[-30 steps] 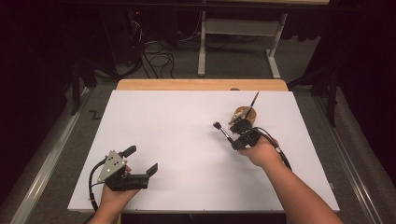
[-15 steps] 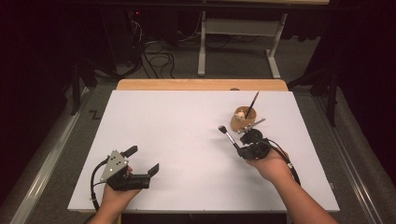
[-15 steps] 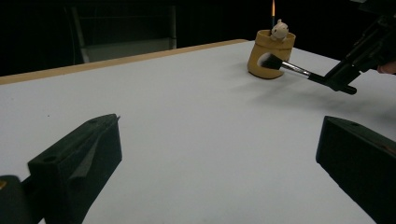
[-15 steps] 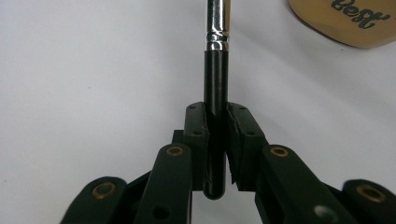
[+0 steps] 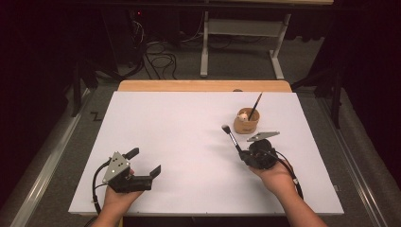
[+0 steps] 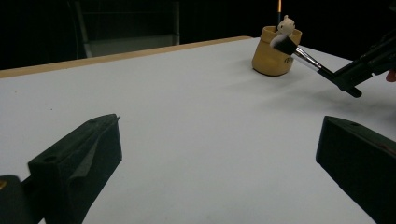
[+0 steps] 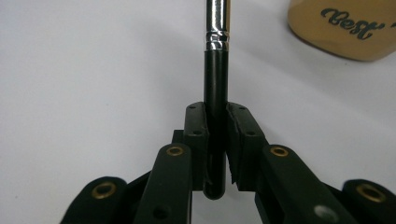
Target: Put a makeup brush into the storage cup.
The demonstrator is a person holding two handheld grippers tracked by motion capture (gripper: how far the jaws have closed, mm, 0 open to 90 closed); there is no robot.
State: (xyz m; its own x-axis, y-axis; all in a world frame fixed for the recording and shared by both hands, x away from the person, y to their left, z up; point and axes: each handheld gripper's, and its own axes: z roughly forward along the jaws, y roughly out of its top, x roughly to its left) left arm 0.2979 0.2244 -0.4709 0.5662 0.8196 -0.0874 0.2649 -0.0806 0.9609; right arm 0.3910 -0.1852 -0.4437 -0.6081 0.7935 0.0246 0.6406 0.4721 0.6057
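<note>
Your right gripper point(image 5: 242, 154) is squeezed tight on the black handle of a makeup brush point(image 5: 231, 137), holding it just above the white table point(image 5: 179, 142) near the little yellow cup point(image 5: 247, 124), while your left gripper point(image 5: 144, 161) rests far off with its jaws wide apart.

Two grippers, left gripper point(image 5: 142, 163) and right gripper point(image 5: 242, 153). Two brushes: one makeup brush point(image 5: 231, 136) held, one thin brush point(image 5: 256, 105) in the single tan cup point(image 5: 247, 124). One little figurine point(image 5: 243, 115).
</note>
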